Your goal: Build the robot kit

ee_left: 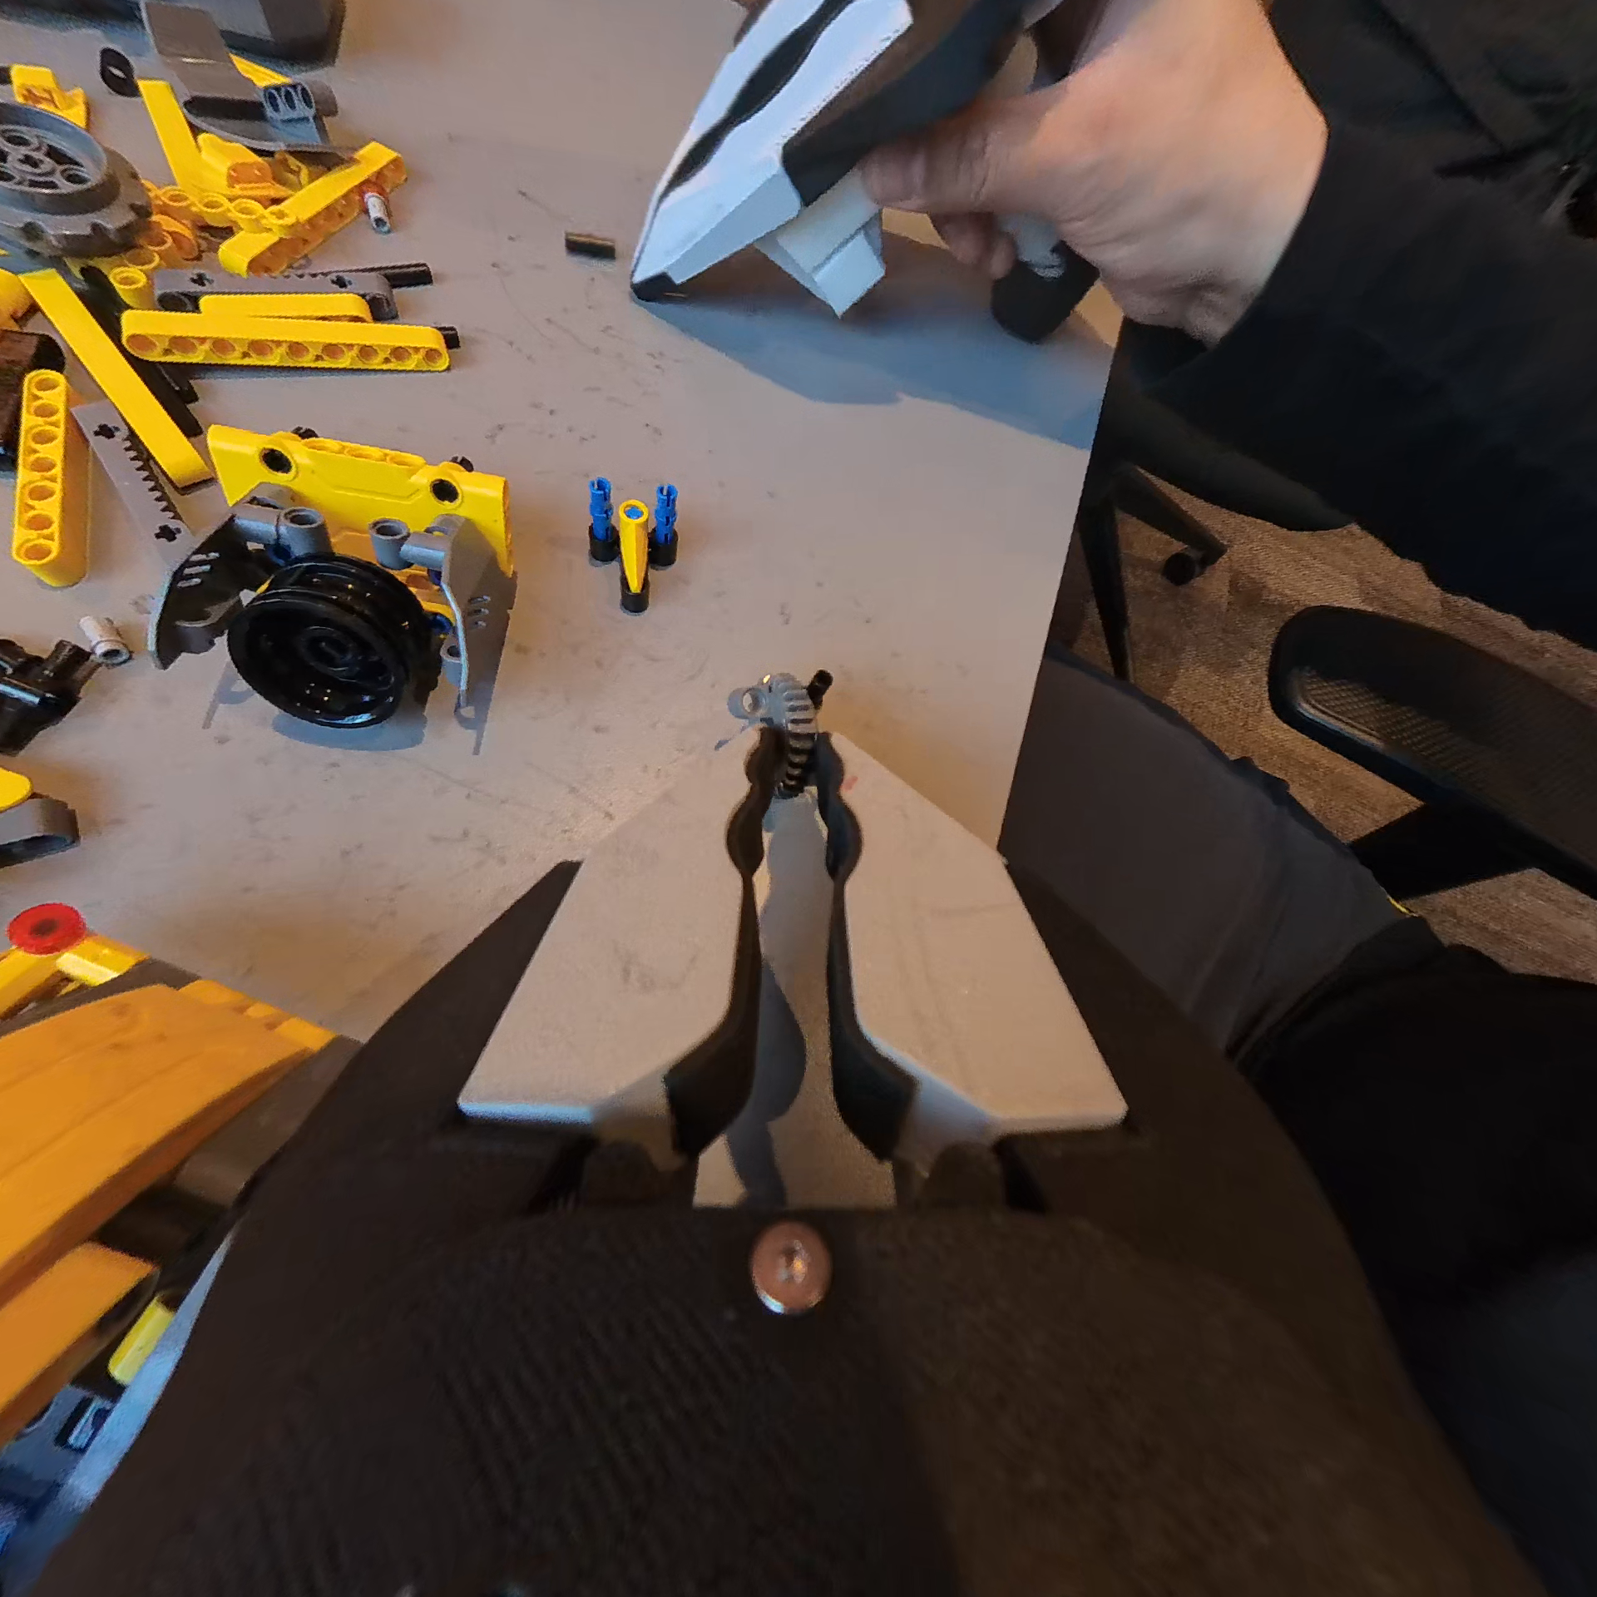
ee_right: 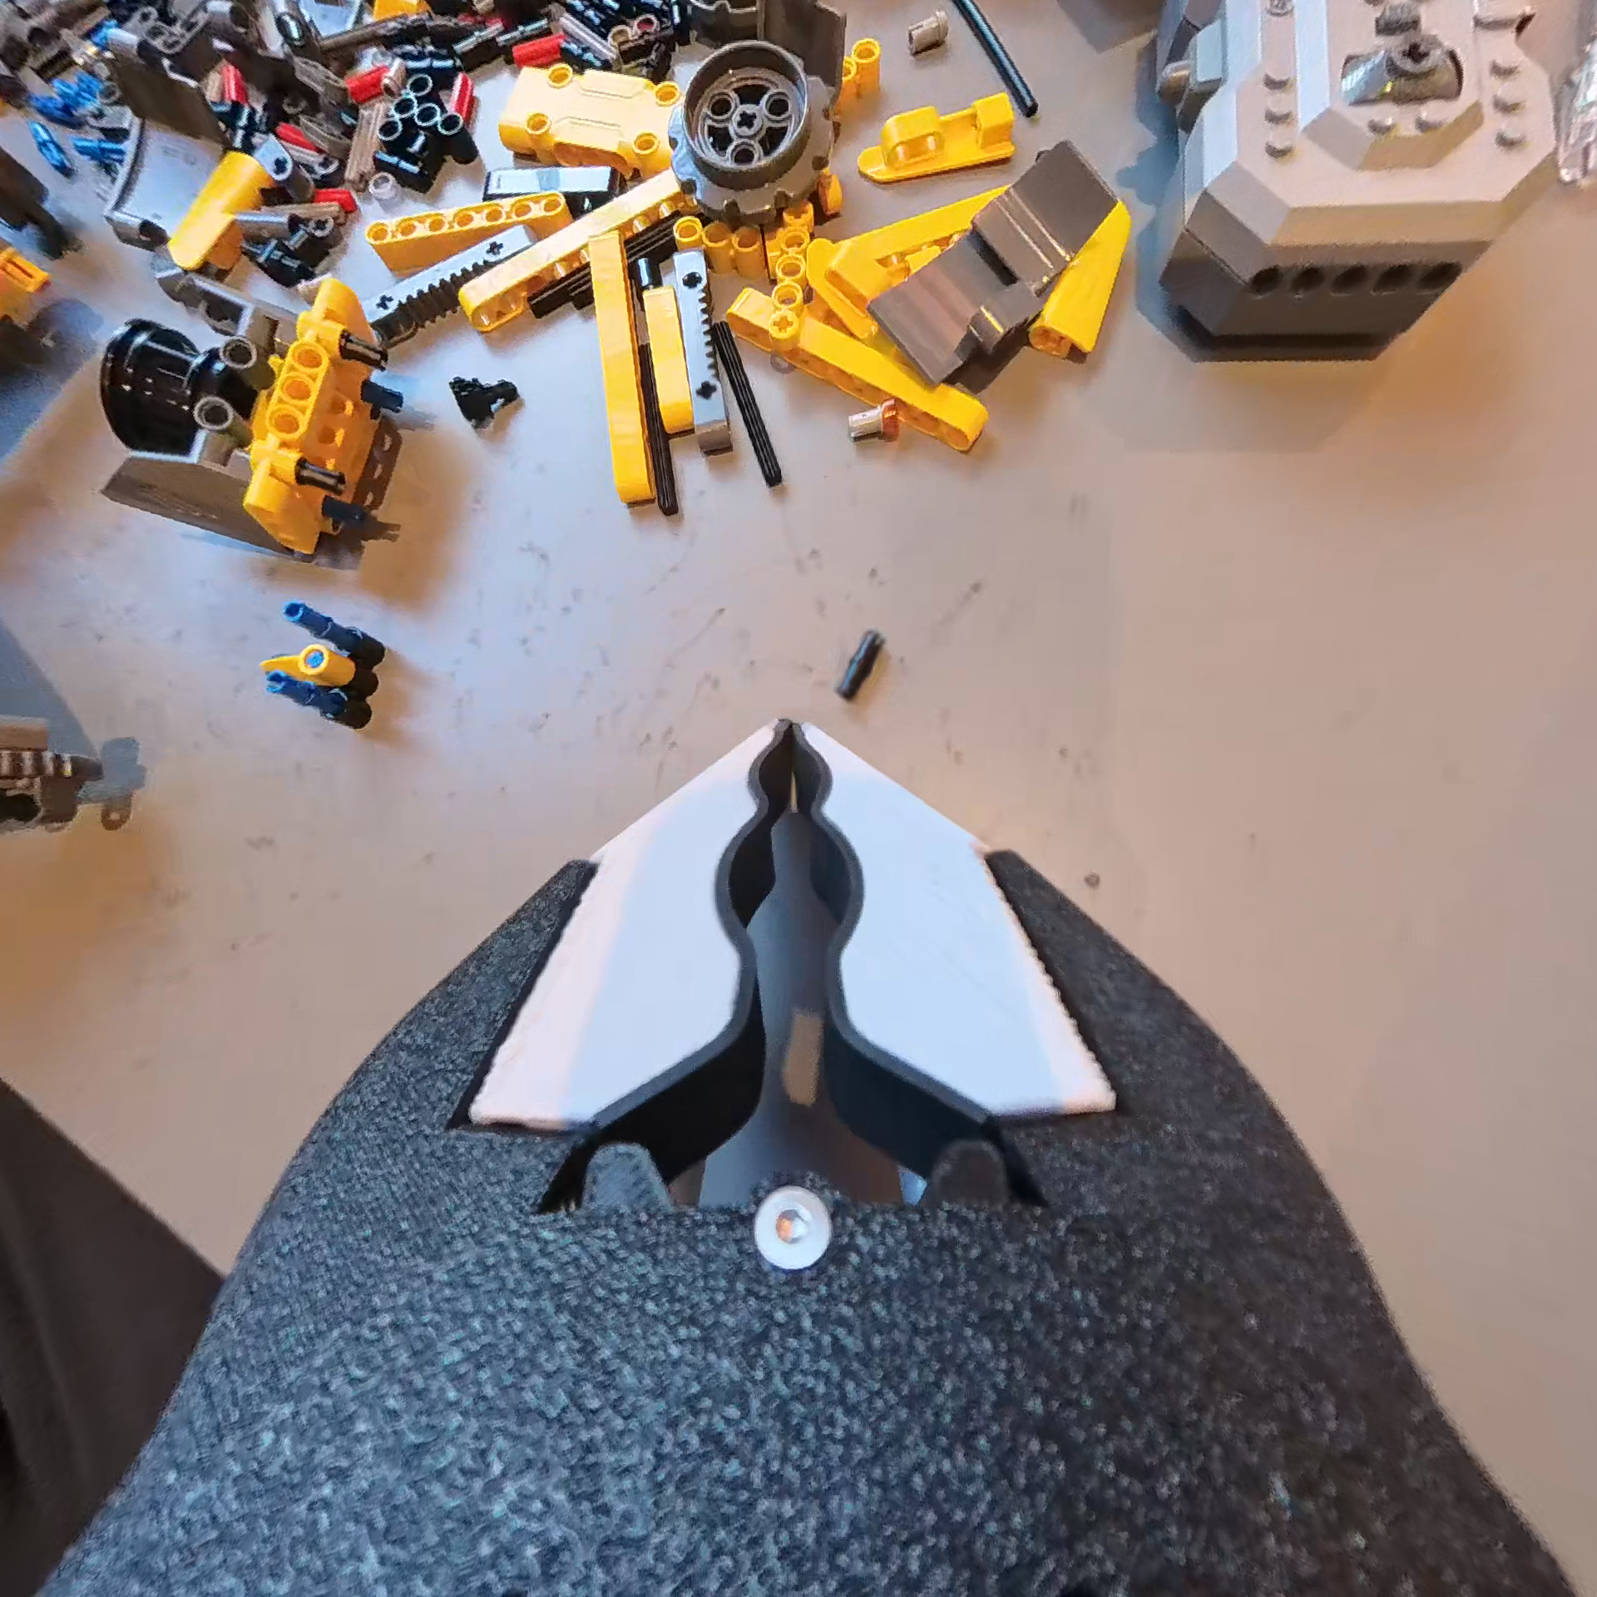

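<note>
My left gripper (ee_left: 791,756) is shut on a small grey gear (ee_left: 788,734) with a grey connector and a black pin on it, held above the table near its right edge. My right gripper (ee_right: 785,730) is shut, with nothing between its tips, low over the table. It also shows in the left wrist view (ee_left: 657,281), held by a hand at the top. A loose black pin (ee_right: 860,664) lies just ahead and to the right of its tips. A small cluster of blue pins with a yellow piece (ee_left: 633,540) stands on the table; it also shows in the right wrist view (ee_right: 324,665).
A pile of yellow beams, racks and a grey wheel hub (ee_right: 752,130) fills the far side. A yellow and grey assembly with a black wheel (ee_left: 333,588) sits at the left. A large grey block (ee_right: 1348,164) stands far right. The table edge (ee_left: 1063,553) and an office chair (ee_left: 1434,734) are right. Some 20 centimetres of space lies between my two pairs of fingers. The left gripper is farther from the grey wheel hub (ee_right: 752,130), some 20 centimetres, than the right, some 15 centimetres. It turns up in the left wrist view (ee_left: 48,163) as well.
</note>
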Action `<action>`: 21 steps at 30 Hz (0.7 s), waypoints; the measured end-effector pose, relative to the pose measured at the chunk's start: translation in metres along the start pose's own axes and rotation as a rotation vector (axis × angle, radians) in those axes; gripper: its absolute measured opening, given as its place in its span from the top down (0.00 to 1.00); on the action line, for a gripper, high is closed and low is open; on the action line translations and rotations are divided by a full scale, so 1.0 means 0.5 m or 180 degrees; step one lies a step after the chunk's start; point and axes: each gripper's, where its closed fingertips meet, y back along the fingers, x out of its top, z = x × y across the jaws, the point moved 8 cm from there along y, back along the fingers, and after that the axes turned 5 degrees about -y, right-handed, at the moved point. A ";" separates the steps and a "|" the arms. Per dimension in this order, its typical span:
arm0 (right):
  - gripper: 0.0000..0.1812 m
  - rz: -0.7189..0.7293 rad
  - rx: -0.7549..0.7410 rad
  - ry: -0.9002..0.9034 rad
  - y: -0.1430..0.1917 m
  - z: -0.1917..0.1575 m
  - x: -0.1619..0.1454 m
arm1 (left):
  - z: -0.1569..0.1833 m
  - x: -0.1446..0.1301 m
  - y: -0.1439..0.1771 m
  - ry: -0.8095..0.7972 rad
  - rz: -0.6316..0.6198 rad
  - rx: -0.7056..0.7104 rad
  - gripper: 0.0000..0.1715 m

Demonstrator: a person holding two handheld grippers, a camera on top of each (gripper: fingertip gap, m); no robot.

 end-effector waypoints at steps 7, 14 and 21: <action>0.82 -0.0027 -0.0145 0.0112 0.026 0.015 0.001 | 0.002 -0.001 0.002 -0.0006 0.0011 0.0034 0.94; 0.90 -0.0067 -0.0071 0.0320 -0.018 0.029 0.032 | 0.010 0.002 0.003 -0.0009 0.0041 0.0050 0.91; 0.98 0.0013 0.0225 0.0239 -0.019 0.026 0.024 | 0.006 0.006 0.012 -0.0006 0.0080 0.0052 0.91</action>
